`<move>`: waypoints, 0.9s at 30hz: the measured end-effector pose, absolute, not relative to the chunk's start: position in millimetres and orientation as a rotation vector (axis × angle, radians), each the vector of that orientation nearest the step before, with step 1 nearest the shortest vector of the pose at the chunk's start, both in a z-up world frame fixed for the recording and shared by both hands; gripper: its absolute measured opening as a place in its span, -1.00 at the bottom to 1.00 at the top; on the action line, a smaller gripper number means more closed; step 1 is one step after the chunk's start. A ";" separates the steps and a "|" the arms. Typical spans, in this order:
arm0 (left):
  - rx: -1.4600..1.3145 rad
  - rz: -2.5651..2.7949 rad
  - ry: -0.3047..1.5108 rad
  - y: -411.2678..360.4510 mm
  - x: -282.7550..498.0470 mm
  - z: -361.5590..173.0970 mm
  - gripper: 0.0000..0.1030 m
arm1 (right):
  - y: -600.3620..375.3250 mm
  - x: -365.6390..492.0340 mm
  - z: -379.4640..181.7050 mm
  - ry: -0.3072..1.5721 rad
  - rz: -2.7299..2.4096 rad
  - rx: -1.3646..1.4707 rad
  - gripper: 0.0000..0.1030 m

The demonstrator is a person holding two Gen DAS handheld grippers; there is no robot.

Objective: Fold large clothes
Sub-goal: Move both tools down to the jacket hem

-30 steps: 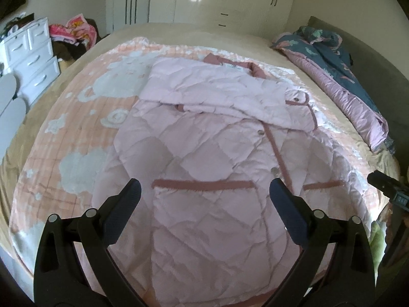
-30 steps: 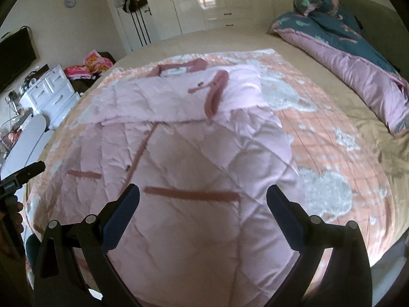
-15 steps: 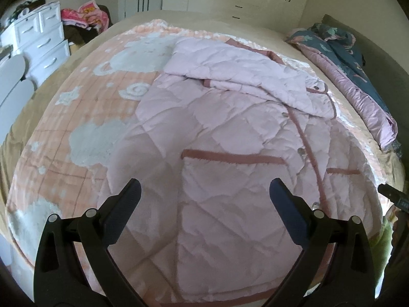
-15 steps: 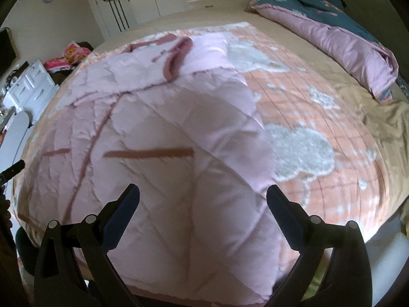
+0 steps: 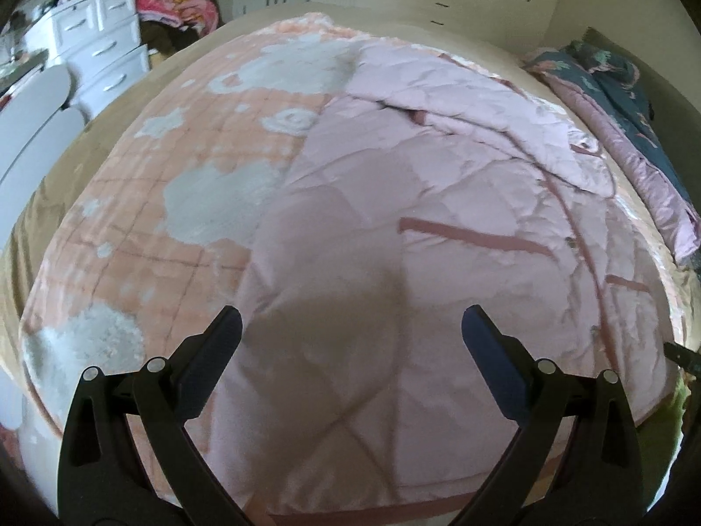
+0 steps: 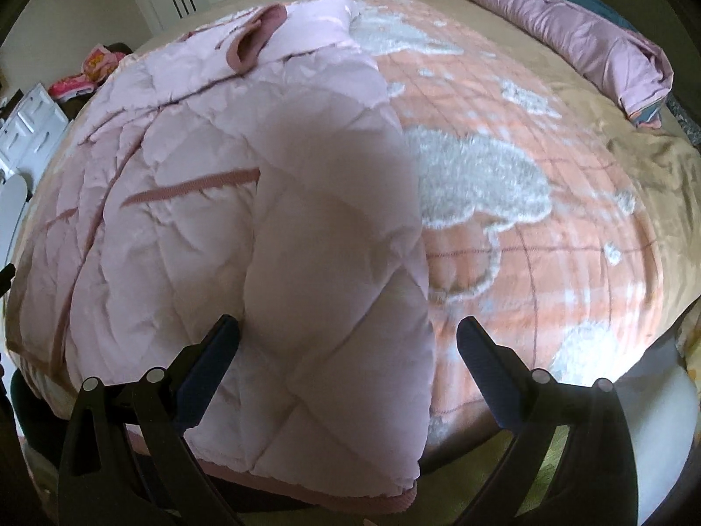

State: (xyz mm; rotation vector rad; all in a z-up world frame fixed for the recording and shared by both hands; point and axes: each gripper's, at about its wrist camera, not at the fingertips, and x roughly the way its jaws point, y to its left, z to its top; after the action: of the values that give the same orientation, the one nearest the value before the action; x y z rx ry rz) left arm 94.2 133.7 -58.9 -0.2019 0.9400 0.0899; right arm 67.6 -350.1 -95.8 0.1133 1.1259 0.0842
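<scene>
Fingers of both grippers, left (image 5: 352, 333) and right (image 6: 348, 335), stand spread wide and empty above the near hem of the pink coat (image 5: 438, 236), probably poised to pinch its two lower corners for a fold. Beyond the fingers the coat lies flat, sleeves crossed, on a peach blanket (image 6: 547, 228) covering the bed; drawers (image 5: 103, 48) stand far left.

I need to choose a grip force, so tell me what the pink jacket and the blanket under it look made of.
Pale pink quilted jacket: probably smooth woven shell, perhaps nylon, over puffy filling; it shows diamond stitching and a slight sheen. Peach-and-white patterned blanket: likely plush fleece, judging by its fuzzy, matte white patches.
</scene>
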 end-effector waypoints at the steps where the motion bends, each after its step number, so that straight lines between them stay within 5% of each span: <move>1: -0.209 0.095 0.944 136.3 93.1 -60.7 0.83 | -351.6 66.8 -96.9 1.129 0.092 0.123 0.92; 27: -0.322 -0.001 1.007 149.6 59.3 -95.9 0.83 | -359.6 37.6 -114.2 1.176 0.260 0.252 0.88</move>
State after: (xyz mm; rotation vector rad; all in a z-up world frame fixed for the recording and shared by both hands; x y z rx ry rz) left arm 59.3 149.6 -95.9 -0.3223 1.0070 -0.0010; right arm 37.6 -359.6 -114.2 0.2524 1.1760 0.2600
